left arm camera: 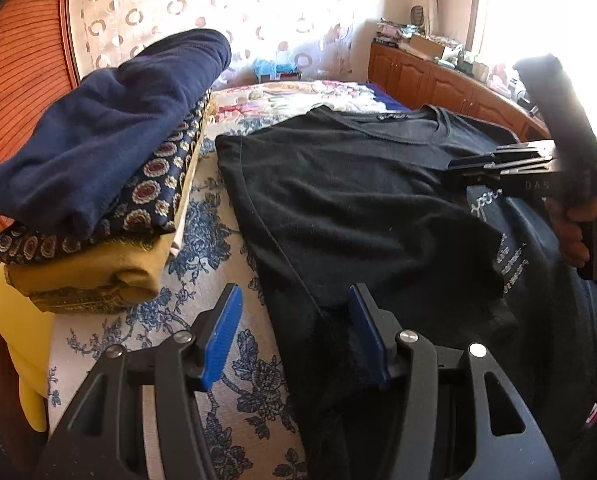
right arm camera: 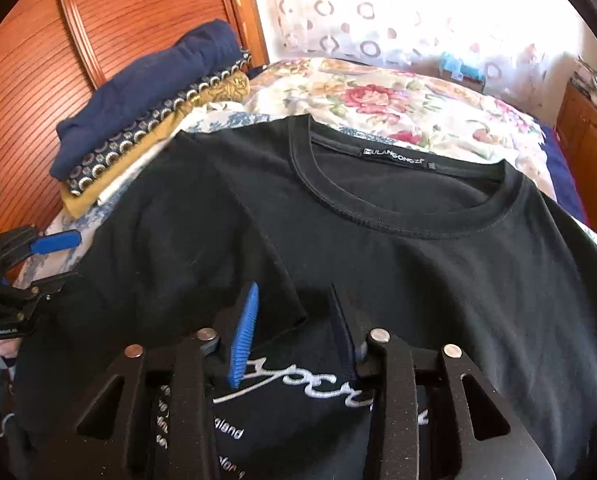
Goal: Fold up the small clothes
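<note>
Both wrist views look steeply down, close (sharing the black T-shirt (left arm camera: 358, 200)).

Left tongs (left arm camera: 294, 332) parted, empty; right tongs (right arm camera: 294, 328) parted, empty, angled down.

T-shirt (right arm camera: 378, 240) on bed (right arm camera: 378, 92); folded stack (right arm camera: 146, 128) left.

I'm looking along my left gripper (left arm camera: 294, 332): black angular arms, silver round pins glinting at the pivots, ribbed blue pads (left arm camera: 220, 340) lining the fingers. My right gripper (right arm camera: 294, 332) is showing the same black linkage, silver pins and a ribbed blue pad (right arm camera: 244, 336). From the left camera, its body is appearing black and ridged, with pale lettering along the side, and my right hand (left arm camera: 574, 232) is showing bare at the handle.
</note>
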Demonstrator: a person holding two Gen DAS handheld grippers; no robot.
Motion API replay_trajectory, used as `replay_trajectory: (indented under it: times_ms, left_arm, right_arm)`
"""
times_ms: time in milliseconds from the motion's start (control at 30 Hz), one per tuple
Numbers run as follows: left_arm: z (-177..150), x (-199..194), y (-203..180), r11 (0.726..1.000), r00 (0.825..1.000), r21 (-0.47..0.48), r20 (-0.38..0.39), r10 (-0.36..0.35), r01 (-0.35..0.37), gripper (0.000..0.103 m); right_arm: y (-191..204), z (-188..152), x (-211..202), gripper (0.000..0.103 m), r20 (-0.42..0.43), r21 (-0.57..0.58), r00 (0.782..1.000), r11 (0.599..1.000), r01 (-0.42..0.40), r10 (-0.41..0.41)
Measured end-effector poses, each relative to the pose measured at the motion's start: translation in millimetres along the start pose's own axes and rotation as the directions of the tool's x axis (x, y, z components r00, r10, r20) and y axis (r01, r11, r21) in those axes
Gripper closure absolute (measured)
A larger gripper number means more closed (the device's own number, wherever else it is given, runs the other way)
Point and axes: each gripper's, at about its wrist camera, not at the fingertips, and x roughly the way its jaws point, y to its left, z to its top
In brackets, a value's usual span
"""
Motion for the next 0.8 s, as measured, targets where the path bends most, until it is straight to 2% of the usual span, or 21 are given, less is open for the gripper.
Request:
replay_trajectory:
  times_ms: [67, 267, 367, 500, 733, 800]
  left_arm:
    - [0, 2, 1, 1.000, 1.000, -0.004, -0.009, 0.001, -0.001, 0.048]
    - [0, 3, 2, 1.000, 1.000, -0.009, -0.020, -0.003, 0.003, 0.048]
    - [1, 3, 2, 1.000, 1.000, -0.009, -0.021, -0.004, 0.003, 0.048]
    - [1, 3, 2, 1.000, 1.000, -0.008, -0.021, -0.003, 0.003, 0.048]
    - [0, 3, 0, 1.000, 1.000, -0.004, -0.022, -0.001, 0.001, 0.046]
    - [-1, 3, -1, 1.000, 1.000, -0.001, -0.023, -0.001, 0.001, 0.045]
  right_arm:
    - [0, 0, -2, 0.092, -0.008, -0.006, 1.000, 1.000, -0.005, 0.005]
    - [9, 0, -1, 0.101, -0.014, -0.060, 1.000, 0.998, -0.024, 0.023]
    - [9, 2, -8, 0.103, 0.023, -0.067, 1.000, 0.998, -0.009, 0.011]
    - [-3, 9, -15, 0.103, 0.069, -0.035, 0.996, 0.998, 0.061, -0.059]
    - [-3, 4, -10, 0.102, 0.043, -0.033, 0.997, 0.998, 0.060, -0.059]
    - [-2, 2, -12, 0.094, 0.043, -0.034, 0.997, 0.997, 0.073, -0.071]
